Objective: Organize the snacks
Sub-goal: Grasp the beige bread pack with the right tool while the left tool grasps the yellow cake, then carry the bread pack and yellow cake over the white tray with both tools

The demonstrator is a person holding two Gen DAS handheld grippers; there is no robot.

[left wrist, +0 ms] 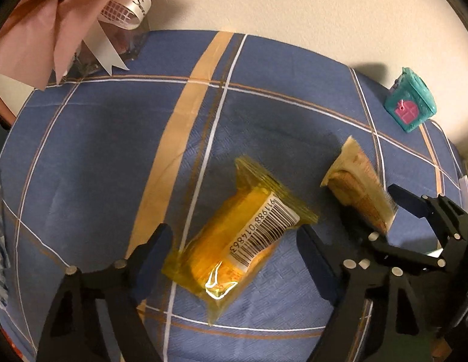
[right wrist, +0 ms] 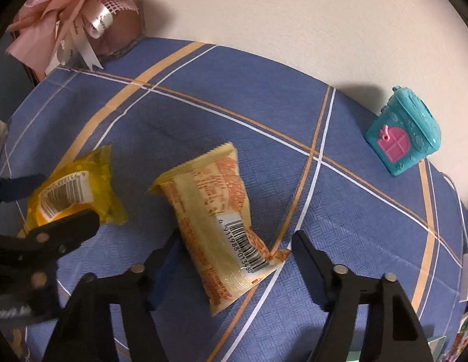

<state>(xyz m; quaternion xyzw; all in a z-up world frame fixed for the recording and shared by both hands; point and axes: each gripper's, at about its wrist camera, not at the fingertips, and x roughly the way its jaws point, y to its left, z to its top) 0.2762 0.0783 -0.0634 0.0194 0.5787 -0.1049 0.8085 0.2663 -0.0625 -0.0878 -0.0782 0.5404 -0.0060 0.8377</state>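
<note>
A yellow snack packet (left wrist: 234, 238) with a barcode lies on the blue checked tablecloth (left wrist: 98, 150). My left gripper (left wrist: 234, 241) is open, with its fingers on either side of the packet. A cream and orange snack packet (right wrist: 221, 229) lies to its right. My right gripper (right wrist: 234, 247) is open around it, fingers on both sides. In the left wrist view the right gripper (left wrist: 381, 208) straddles the cream packet (left wrist: 357, 193). In the right wrist view the left gripper (right wrist: 62, 199) straddles the yellow packet (right wrist: 71, 193).
A teal toy house (right wrist: 405, 132) with a pink window stands at the table's back right, also seen in the left wrist view (left wrist: 412, 102). A pink wrapped gift (right wrist: 83, 15) with white ribbon stands at the back left by the wall.
</note>
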